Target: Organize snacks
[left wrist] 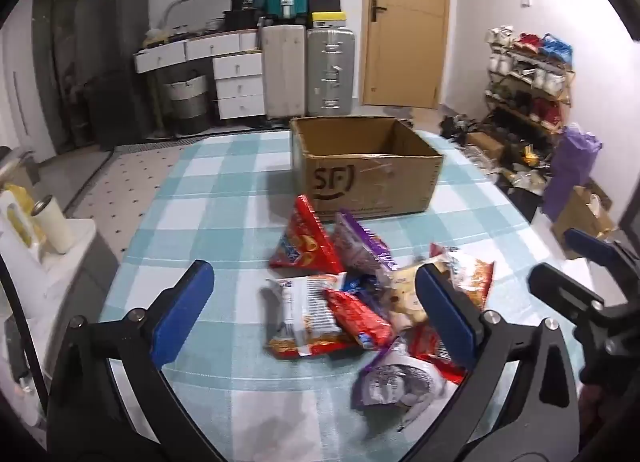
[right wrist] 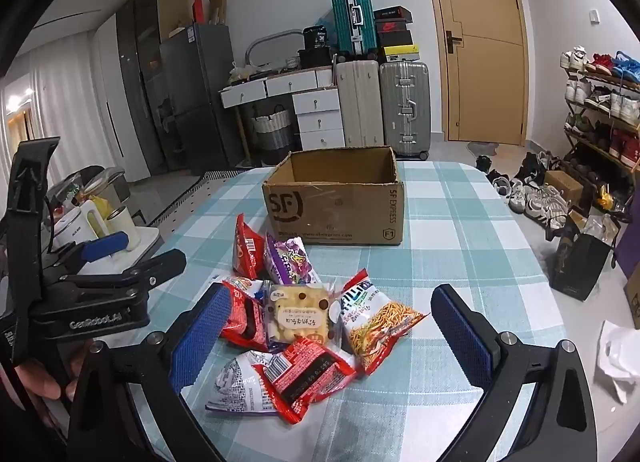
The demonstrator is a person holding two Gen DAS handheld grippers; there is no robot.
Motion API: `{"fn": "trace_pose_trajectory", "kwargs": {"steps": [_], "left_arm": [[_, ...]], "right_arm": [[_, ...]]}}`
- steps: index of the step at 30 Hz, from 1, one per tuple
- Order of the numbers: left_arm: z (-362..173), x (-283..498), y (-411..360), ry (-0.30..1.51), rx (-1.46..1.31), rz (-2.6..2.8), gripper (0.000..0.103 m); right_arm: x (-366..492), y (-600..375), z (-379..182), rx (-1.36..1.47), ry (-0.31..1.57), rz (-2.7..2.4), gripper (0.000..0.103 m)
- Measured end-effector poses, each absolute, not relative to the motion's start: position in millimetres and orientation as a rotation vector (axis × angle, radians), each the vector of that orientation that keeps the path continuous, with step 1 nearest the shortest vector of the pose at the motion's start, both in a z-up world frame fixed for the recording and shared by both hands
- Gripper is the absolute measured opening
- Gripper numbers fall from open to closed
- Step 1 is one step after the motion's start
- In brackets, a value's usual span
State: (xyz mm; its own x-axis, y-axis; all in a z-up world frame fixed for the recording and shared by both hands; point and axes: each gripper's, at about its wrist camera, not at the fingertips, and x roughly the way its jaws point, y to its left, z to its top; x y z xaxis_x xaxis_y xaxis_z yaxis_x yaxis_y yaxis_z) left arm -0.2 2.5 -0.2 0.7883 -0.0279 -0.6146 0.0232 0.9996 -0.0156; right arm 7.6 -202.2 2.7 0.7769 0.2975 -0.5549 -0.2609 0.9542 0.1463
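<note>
Snack packets (right wrist: 304, 326) heaped on table (right wrist: 460, 229), box (right wrist: 336, 201) behind.

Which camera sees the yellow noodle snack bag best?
The right wrist view: the noodle bag lies sharp and unblocked on the checked tablecloth. In the left wrist view it is blurred and half hidden behind a blue finger pad.
</note>
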Motion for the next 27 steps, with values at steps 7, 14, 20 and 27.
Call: {"fn": "trace_pose_trajectory", "kwargs": {"steps": [7, 14, 20, 27], "left_arm": [[6, -1, -1, 0.648, 0.018, -0.016, 0.101], [5, -10, -1, 0.623, 0.009, -0.018, 0.101], [1, -10, -2, 0.635, 0.0, -0.031, 0.101], [0, -10, -3, 0.639, 0.002, -0.027, 0.101]], "right_arm": [[9, -201, 2, 0.057, 0.62, 0.313, 0.102], [8, -205, 8, 0.073, 0.603, 0.312, 0.102], [7, -204, 3, 0.08, 0.596, 0.313, 0.102], [5, -203, 4, 0.087, 0.596, 0.318, 0.102]]}}
